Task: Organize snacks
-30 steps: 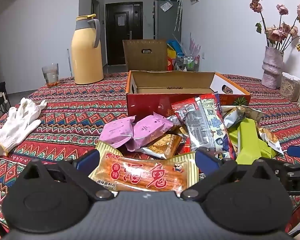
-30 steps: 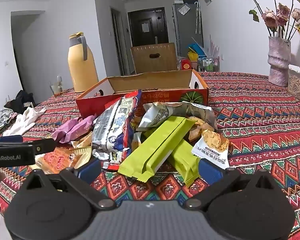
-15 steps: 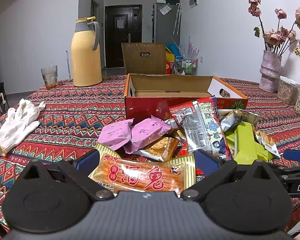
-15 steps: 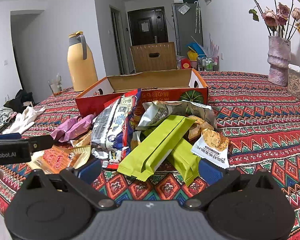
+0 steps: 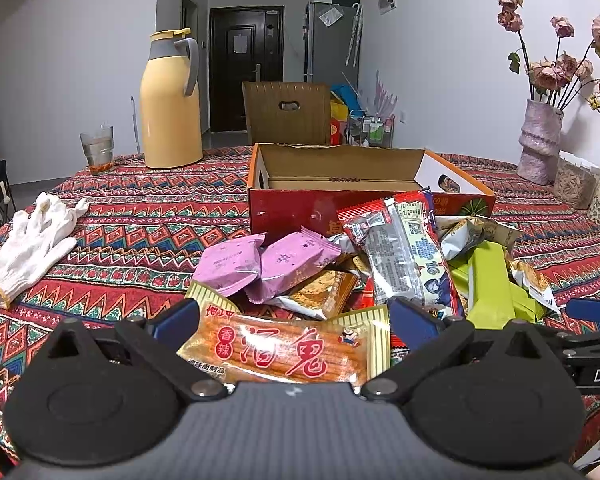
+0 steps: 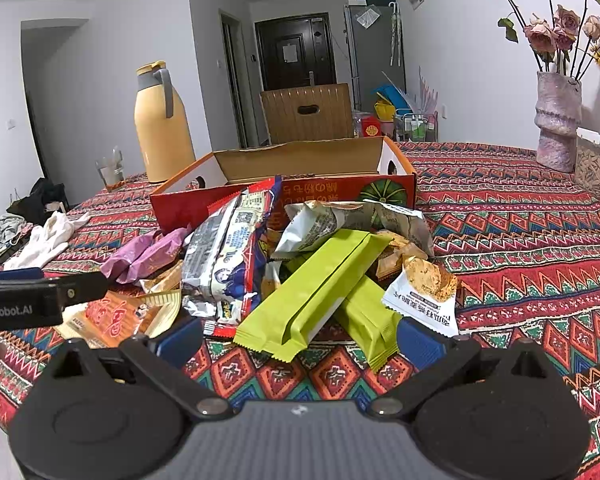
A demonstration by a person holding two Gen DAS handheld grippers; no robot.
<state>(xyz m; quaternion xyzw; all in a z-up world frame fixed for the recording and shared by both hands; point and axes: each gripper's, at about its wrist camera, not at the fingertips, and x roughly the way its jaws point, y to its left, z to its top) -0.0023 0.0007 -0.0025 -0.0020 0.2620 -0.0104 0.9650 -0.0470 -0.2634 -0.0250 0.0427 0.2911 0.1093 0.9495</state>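
Cardboard box, red outside and brown inside, sits mid-frame on the patterned tablecloth in both wrist views; lid flap stands up at the back, and what I can see of the interior shows bare cardboard (floor mostly hidden by the near wall). Snack pile lies just in front of the box, on the cloth, touching its red wall.

My left gripper has its fingers spread wide, one on each side of the orange snack packet; the pads flank the packet's ends, and I cannot tell whether they touch it. Two purple packets lie just above it in frame, a silver-and-blue packet to the right.

My right gripper is likewise spread, holding nothing, over the near ends of the green packets. A white cracker packet rests by its right finger.

Upper left: yellow thermos, glass with a little liquid. White gloves lie at the left edge.
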